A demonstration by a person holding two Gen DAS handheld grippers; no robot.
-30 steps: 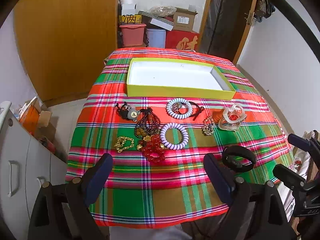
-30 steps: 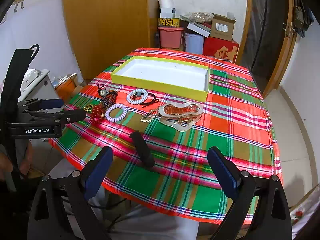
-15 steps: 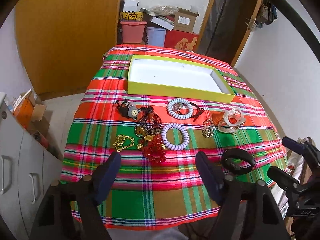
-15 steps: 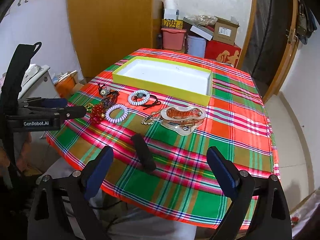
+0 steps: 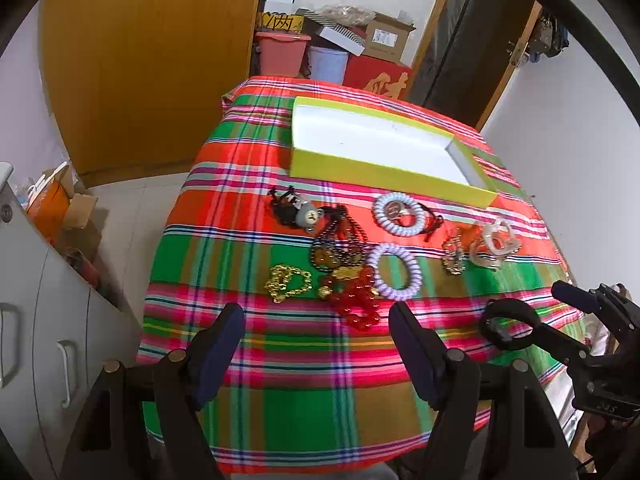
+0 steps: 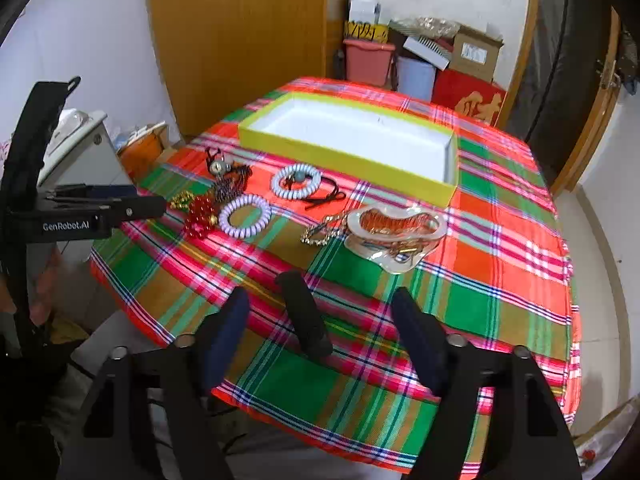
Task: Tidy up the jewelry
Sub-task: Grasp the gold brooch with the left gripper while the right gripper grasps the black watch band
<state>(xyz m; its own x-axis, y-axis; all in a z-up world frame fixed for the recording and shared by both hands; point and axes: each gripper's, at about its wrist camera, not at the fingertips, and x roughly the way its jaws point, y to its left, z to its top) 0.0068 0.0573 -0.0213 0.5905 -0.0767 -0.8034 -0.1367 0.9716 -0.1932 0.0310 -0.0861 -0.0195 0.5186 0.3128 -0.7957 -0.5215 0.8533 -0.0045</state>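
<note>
Both jaws spread, holding nothing; my left gripper (image 5: 316, 344) and right gripper (image 6: 320, 324) hover short of the jewelry (image 5: 352, 264), all loose ahead, with the box (image 6: 344, 152) beyond it empty

bare cloth (image 6: 500, 264) right of clear hair claw (image 6: 394, 232), beads (image 5: 356, 300) crowding left claw (image 5: 316, 344)

Room clutter beyond the plaid tablecloth (image 5: 280, 408)
At 12 o'clock: pink bin (image 5: 282, 53), blue bucket (image 5: 328, 65), cardboard box (image 5: 386, 40); at 9 o'clock: grey cabinet (image 5: 44, 320).
</note>
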